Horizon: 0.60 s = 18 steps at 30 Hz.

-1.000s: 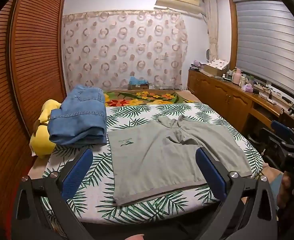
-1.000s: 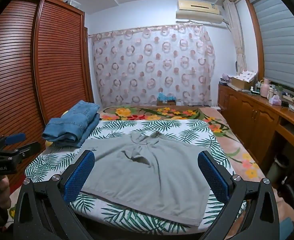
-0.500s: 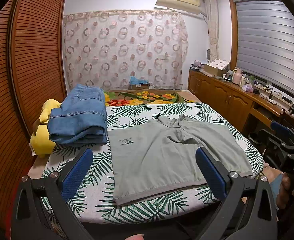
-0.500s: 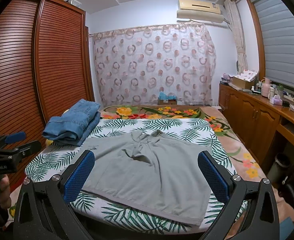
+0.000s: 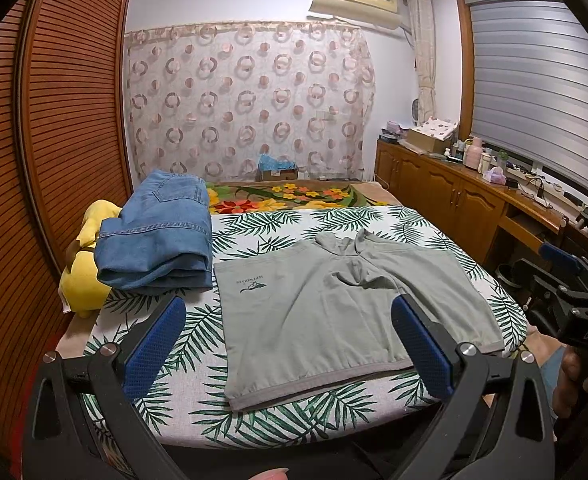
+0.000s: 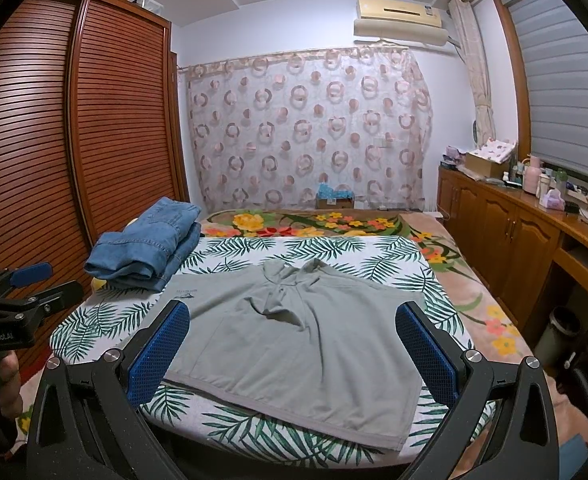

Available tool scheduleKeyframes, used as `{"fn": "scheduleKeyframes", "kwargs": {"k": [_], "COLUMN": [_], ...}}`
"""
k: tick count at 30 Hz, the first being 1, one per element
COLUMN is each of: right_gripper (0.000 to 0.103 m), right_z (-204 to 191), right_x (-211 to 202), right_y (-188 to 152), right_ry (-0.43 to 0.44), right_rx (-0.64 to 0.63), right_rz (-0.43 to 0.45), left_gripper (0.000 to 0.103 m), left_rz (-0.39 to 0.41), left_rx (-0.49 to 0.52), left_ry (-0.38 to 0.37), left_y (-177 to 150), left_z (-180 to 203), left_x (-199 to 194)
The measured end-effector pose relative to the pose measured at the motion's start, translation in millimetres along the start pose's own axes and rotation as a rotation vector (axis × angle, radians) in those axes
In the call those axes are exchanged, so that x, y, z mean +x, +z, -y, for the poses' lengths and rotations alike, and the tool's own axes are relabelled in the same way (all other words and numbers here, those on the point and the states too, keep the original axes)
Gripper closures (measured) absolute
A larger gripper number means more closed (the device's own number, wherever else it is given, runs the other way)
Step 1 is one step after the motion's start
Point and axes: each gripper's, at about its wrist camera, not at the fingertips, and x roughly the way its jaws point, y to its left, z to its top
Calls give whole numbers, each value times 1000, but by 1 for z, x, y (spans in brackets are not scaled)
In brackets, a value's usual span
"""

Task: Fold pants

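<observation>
- Nothing has visibly moved since the earlier frames.
- Left tool (image 5: 288,344) and right tool (image 6: 292,346) both gape wide, holding nothing.
- Grey pants (image 5: 333,312) lie flat on the bed (image 5: 174,360), beside folded jeans (image 5: 158,236).

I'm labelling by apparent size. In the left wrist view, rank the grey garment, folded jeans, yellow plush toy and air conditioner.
1. grey garment
2. folded jeans
3. air conditioner and yellow plush toy: alike; the toy is partly hidden, the air conditioner farther.

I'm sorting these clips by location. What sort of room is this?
Most likely a home bedroom: a bed with a palm-leaf cover, a slatted wooden wardrobe beside it, and a wall air conditioner above the curtain.
</observation>
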Motion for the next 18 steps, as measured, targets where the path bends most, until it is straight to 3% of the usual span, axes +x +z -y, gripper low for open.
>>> {"fn": "scheduleKeyframes", "kwargs": {"k": [18], "right_gripper": [0], "right_z": [1], "right_x": [0], "right_y": [0], "right_ry": [5], "right_rx": [3], "right_rz": [-5], "left_gripper": [0], "left_rz": [3], "left_rx": [3], "left_ry": [-1], "left_y": [-2], "left_z": [6], "left_x": [-2]}}
